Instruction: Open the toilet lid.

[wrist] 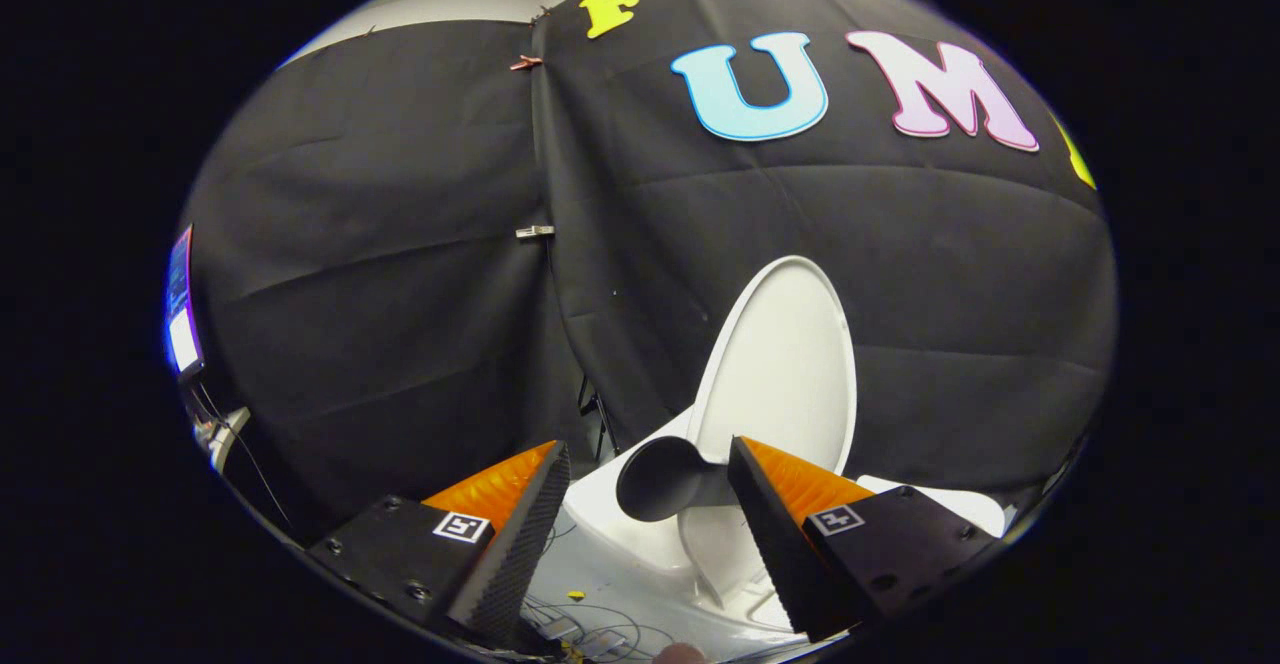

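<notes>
Black cloth backs the toilet, whose lid (785, 364) stands raised, leaning near that cloth just beyond our jaws. Our gripper (648, 484) is released, holding nothing, a dark cone-shaped part (665, 477) between the fingers. If the lid isn't past balance, we judge it could drop shut.

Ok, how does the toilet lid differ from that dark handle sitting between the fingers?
The toilet lid is white; the handle is dark. The lid is a tall flat oval, far larger than the small, flared, round handle. The lid stands raised against the black cloth beyond the fingers; the handle juts toward them, between the open gripper's fingers, neither visibly pressing it. The two appear joined.
</notes>
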### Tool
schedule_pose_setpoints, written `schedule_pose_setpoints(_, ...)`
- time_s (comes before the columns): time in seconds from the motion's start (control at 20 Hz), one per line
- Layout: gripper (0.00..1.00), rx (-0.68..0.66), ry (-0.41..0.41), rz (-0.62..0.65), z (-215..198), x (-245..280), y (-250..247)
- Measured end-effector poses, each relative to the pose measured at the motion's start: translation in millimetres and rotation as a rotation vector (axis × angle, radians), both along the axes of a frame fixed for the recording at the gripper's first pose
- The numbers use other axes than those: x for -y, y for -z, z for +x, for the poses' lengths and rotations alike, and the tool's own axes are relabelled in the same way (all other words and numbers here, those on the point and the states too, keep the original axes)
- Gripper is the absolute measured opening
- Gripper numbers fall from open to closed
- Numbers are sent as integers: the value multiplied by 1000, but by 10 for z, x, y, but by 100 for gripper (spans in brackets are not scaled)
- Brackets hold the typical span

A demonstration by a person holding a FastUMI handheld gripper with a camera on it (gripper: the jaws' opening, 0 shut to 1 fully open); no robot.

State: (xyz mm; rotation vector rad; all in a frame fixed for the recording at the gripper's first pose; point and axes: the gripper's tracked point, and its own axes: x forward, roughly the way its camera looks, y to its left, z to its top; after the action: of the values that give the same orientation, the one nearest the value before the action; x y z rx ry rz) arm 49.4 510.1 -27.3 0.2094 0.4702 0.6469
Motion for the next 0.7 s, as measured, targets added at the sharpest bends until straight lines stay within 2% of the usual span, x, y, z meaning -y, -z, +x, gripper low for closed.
schedule_pose_setpoints(0.2,99,95,25,53,65,164,-346)
schedule_pose_setpoints(0.35,99,150,63,58,109,485,-535)
schedule_pose_setpoints(0.55,99,232,151,60,173,1167,-778)
schedule_pose_setpoints(0.7,99,254,238,-12,197,1883,-752)
